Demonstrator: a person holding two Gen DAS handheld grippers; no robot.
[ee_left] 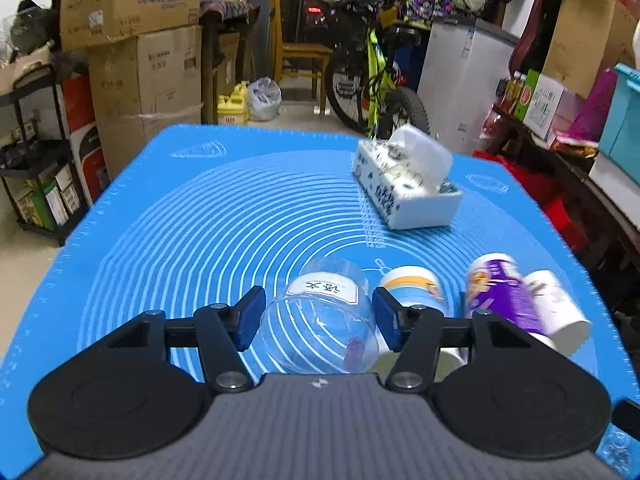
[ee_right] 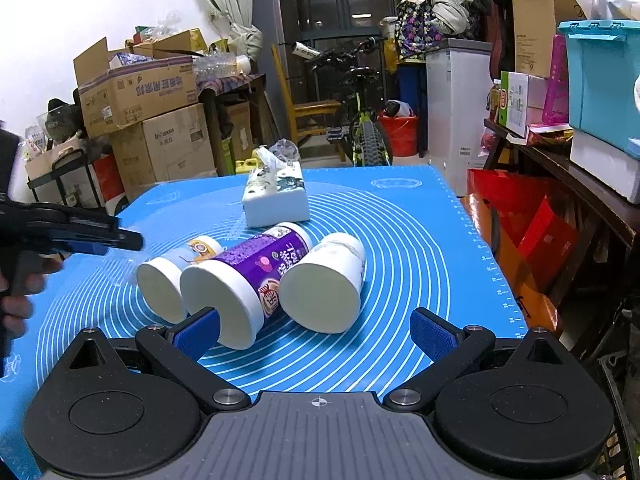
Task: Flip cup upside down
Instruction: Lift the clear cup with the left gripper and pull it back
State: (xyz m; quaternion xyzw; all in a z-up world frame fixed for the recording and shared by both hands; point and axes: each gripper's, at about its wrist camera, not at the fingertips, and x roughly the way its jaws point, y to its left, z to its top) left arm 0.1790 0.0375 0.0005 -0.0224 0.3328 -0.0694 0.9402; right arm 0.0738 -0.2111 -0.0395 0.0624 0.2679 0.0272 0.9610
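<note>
A clear plastic cup with a white label lies tilted on its side between the blue pads of my left gripper. The jaws stand close on both sides of it; contact is not plain. In the right wrist view the clear cup is barely visible, and my left gripper shows from the side at the left. My right gripper is open and empty, just in front of three cups lying on their sides: a yellow-blue one, a purple one and a white one.
A blue silicone mat covers the table. A tissue box stands at the back; it also shows in the left wrist view. Boxes, a bicycle, a freezer and shelves surround the table. The table's right edge drops to red bags.
</note>
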